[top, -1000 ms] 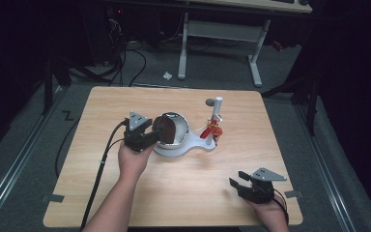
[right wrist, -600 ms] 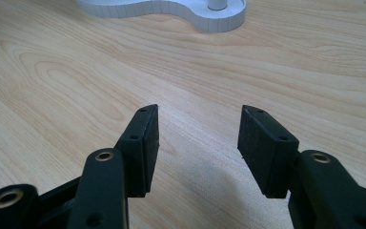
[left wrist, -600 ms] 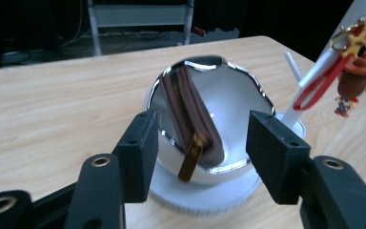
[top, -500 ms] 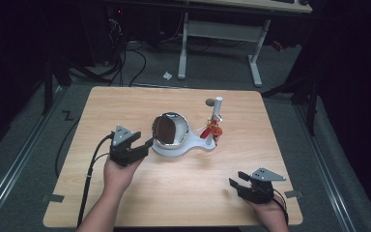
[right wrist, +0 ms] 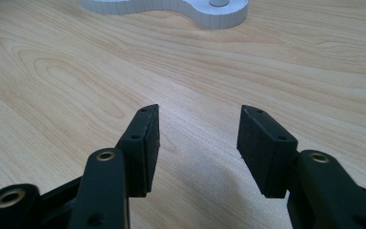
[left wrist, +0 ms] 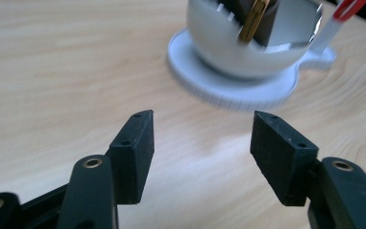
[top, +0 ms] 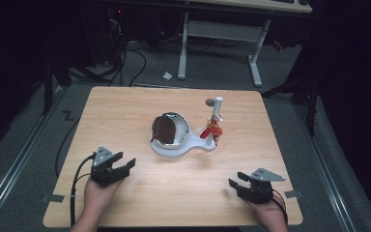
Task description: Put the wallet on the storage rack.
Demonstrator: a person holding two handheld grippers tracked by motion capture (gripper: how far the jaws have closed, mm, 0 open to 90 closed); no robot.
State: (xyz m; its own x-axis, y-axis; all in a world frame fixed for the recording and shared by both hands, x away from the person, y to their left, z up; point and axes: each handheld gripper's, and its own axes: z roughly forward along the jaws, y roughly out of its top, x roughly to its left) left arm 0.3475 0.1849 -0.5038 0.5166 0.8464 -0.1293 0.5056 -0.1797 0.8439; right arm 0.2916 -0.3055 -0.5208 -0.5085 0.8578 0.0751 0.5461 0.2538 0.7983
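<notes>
The left tongs (top: 125, 165) sit near the front left corner of the light wooden worktop (top: 125, 111). A hand (top: 96, 195) holds them from the front edge. Their jaws are spread wide and have just been opening. Nothing is between them, and in the left gripper view (left wrist: 202, 129) bare wood shows in the gap.

The shiny round silver bowl (top: 170, 129) stands near the middle of the worktop, well apart from the left tongs, farther back and to the right of them. It is tipped on its side, so its open mouth faces left toward the left edge, and the inside looks dark brown. It rests on a flat white base (top: 181, 146) shaped like a big circle joined to a small circle. The long way of this base runs left to right across the worktop, with the big end on the left. On the small end stands a thin white post (top: 217, 108), upright, with small red and orange bits (top: 211, 130) hung on it.

The right tongs (top: 235, 180) sit near the front right corner, held by the other hand (top: 265, 212). They are well apart from the bowl. Their jaws are spread wide too, with only wood between them in the right gripper view (right wrist: 199, 129). They touch nothing.
</notes>
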